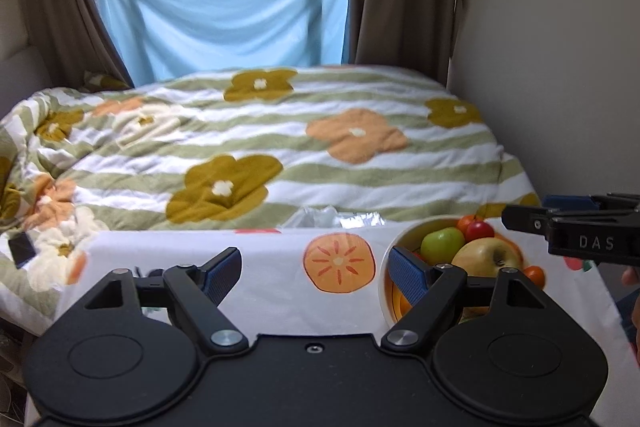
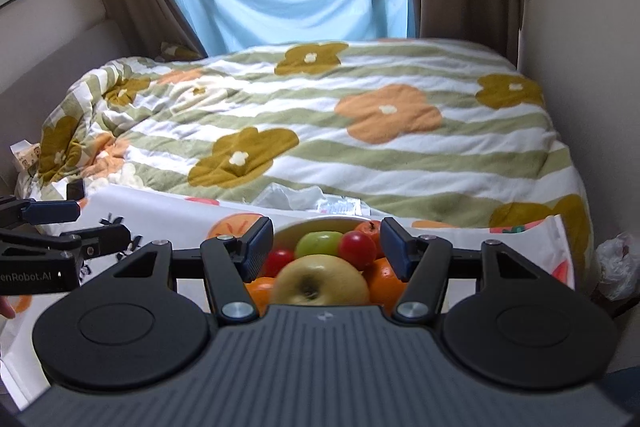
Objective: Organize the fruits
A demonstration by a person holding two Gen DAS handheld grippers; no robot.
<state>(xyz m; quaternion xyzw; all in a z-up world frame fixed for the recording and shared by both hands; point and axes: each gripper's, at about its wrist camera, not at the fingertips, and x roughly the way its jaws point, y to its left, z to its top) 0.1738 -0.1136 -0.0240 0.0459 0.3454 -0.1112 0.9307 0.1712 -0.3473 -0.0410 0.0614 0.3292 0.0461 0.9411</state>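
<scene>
Both poised above the counter (image 1: 280, 307), nothing gripped: left hand-held gripper (image 1: 316, 267) released over bare cloth, right hand-held gripper (image 2: 326, 247) released above the bowl (image 2: 288, 231) heaped with fruits (image 2: 320, 279). Looks near finished; next calls for checking for strays.

"das" on right gripper (image 1: 520, 211) body; "enrobot.ai" on left gripper (image 2: 100, 223) body, start cut off.
</scene>
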